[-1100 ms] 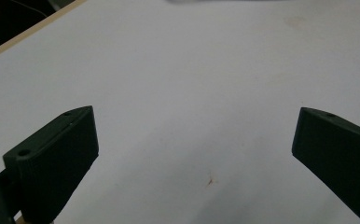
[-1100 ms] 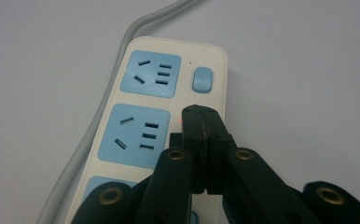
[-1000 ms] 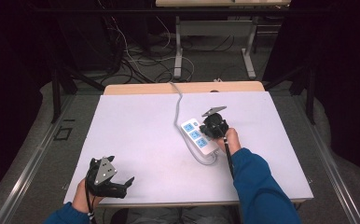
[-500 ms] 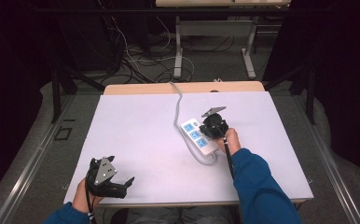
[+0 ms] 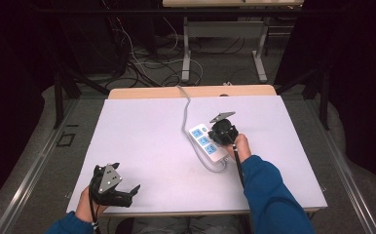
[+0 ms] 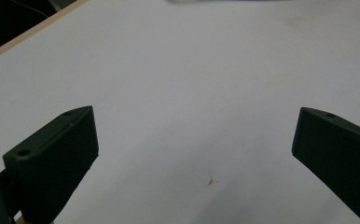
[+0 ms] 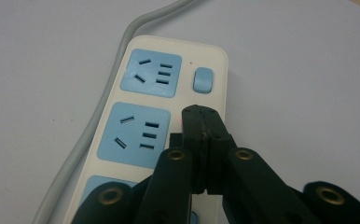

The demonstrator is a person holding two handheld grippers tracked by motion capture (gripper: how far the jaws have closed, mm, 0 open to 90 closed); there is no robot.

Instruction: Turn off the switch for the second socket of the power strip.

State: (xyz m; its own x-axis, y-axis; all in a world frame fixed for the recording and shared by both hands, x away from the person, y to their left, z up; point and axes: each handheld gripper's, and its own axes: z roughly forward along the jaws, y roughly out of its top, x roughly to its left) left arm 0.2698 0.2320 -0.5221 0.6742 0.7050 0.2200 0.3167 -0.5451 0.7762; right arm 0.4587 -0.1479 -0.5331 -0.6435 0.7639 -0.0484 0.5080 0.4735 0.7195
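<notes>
A white power strip [image 5: 207,142] with blue socket faces lies right of the table's middle; its grey cable [image 5: 185,108] runs off the far edge. In the right gripper view the strip [image 7: 169,56] has a blue switch [image 7: 202,80] beside each socket. My right gripper [image 7: 201,116] is shut with nothing between its jaws, and its tips press down at the strip's edge beside the middle socket, covering what lies under them. In the high view the right gripper [image 5: 218,130] sits over the strip. My left gripper [image 5: 132,191] rests open near the front left corner, its jaws wide over the bare surface [image 6: 192,93].
The white tabletop [image 5: 142,136] has a wooden strip along its far edge [image 5: 147,92]. Beyond it stand table legs and loose cables on the floor [image 5: 142,63]. A slack loop of grey cable [image 5: 214,167] lies just in front of the strip.
</notes>
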